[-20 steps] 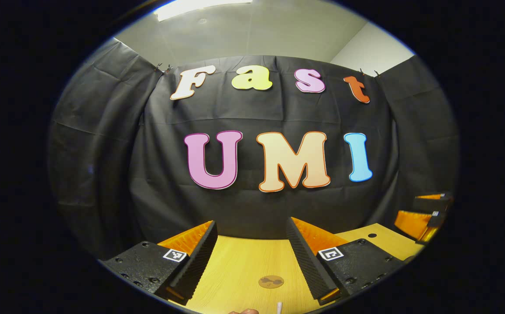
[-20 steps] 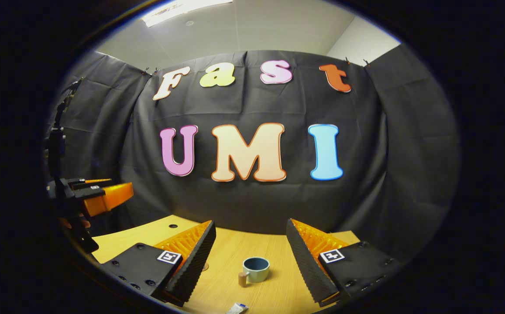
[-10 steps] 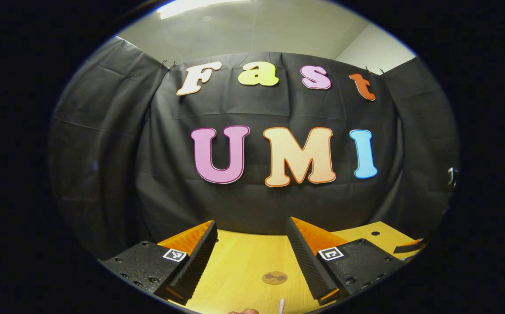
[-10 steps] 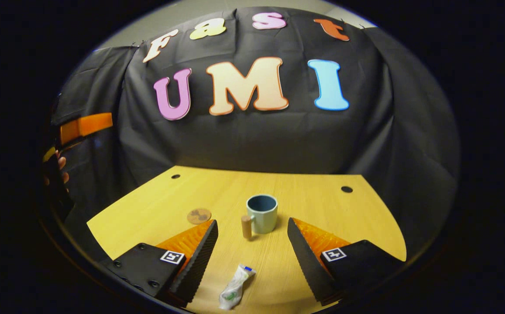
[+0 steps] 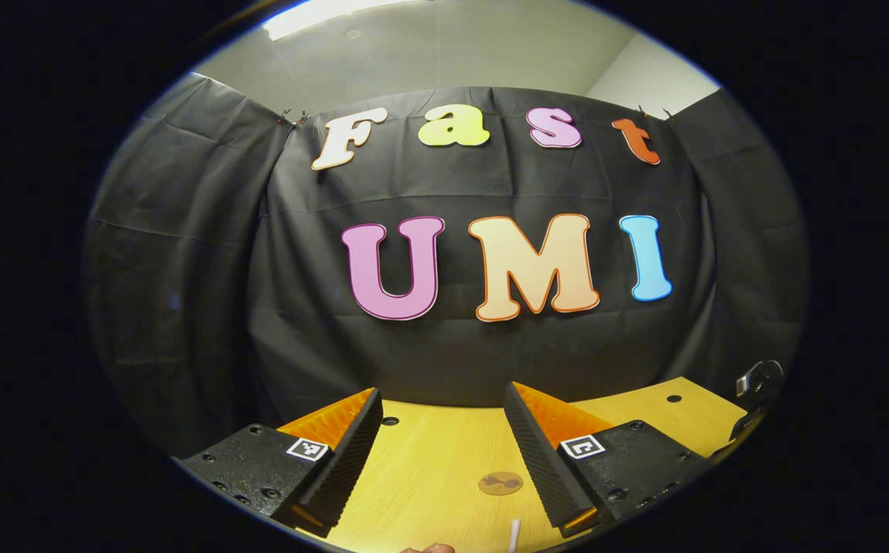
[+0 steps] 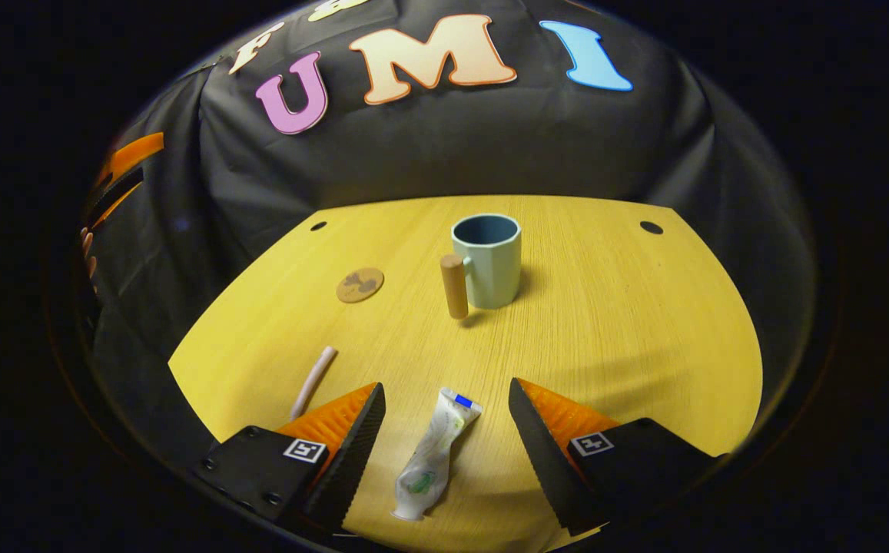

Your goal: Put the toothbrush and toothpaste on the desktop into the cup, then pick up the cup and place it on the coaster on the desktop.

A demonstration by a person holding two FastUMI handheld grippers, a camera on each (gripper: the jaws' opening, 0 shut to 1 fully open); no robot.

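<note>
Both grippers open over the desktop; cup empty, toothbrush and toothpaste lying flat on the wood.

Right gripper view, left to right: toothbrush lies on the desktop at near left; coaster sits farther back, apart from it, bare; toothpaste lies between the spread fingers of the right gripper, touched by neither; cup stands upright at centre, far of the tube, wooden handle to its left, interior dark with nothing seen in it. At the far left edge of this view, part of the other gripper and fingertips of a hand show. Left gripper view: left gripper has its jaws spread and nothing between them, held level; the coaster lies between its fingers on the wood, and a pale tip, likely the toothbrush, pokes in at the near edge.
</note>
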